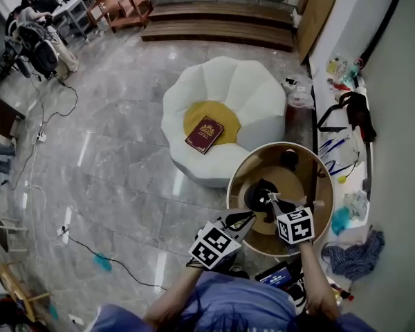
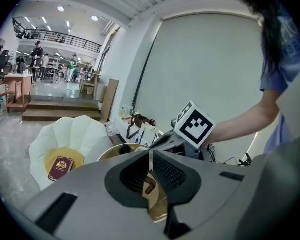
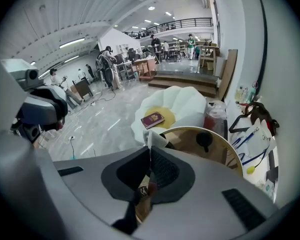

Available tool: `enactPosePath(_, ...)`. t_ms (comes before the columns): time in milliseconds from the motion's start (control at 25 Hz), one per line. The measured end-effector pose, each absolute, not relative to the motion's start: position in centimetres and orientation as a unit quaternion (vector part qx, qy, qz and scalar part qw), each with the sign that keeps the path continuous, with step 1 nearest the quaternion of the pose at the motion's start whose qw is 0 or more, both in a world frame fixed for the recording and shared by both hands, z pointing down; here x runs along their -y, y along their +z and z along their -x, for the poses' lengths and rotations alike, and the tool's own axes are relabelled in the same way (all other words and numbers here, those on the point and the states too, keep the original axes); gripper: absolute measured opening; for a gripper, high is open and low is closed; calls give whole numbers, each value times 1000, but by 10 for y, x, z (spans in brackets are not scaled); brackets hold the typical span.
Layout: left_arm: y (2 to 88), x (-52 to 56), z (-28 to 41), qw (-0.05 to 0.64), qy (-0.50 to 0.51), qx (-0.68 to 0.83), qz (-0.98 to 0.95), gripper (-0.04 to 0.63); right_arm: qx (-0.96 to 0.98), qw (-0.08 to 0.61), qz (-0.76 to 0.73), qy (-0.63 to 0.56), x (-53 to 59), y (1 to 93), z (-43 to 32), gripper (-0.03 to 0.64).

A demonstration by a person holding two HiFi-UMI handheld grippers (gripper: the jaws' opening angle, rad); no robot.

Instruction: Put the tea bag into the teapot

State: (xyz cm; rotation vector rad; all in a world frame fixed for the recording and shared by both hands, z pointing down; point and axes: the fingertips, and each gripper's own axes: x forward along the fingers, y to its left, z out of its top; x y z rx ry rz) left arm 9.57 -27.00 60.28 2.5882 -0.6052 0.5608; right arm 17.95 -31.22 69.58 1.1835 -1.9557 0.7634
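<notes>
Off to the left stands the white flower-shaped seat (image 1: 194, 95), with a dark red book (image 1: 205, 134) on its yellow middle; neither has any part in this. My left gripper (image 2: 150, 160) has its jaws pressed together on a thin white edge, which I take for part of the tea bag (image 3: 157, 138) or its paper. Just right of it, on the round wooden worktop (image 1: 308, 178), sits the dark vessel I read as the teapot (image 1: 261, 191), with both my jaw tips close above it. My right gripper (image 3: 150, 159) is likewise clamped, with a white paper corner sticking up past its jaws and a printed scrap hanging below them. A smaller dark object (image 1: 288, 159) stands further back on the worktop; whether it is the lid I cannot tell.

I judge the task partly done: the bag is in my grip and next to the pot, but nothing shows it inside. What is left is to get the bag free, perhaps out of a wrapper, lower it through the mouth and let go. I cannot make out whether the mouth is uncovered.
</notes>
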Motion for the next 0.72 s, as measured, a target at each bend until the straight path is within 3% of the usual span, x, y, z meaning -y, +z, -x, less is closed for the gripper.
enactPosePath(720,614,294,-82,229,195,238,-923,20,714,429,-431,347,336,780,-180,21)
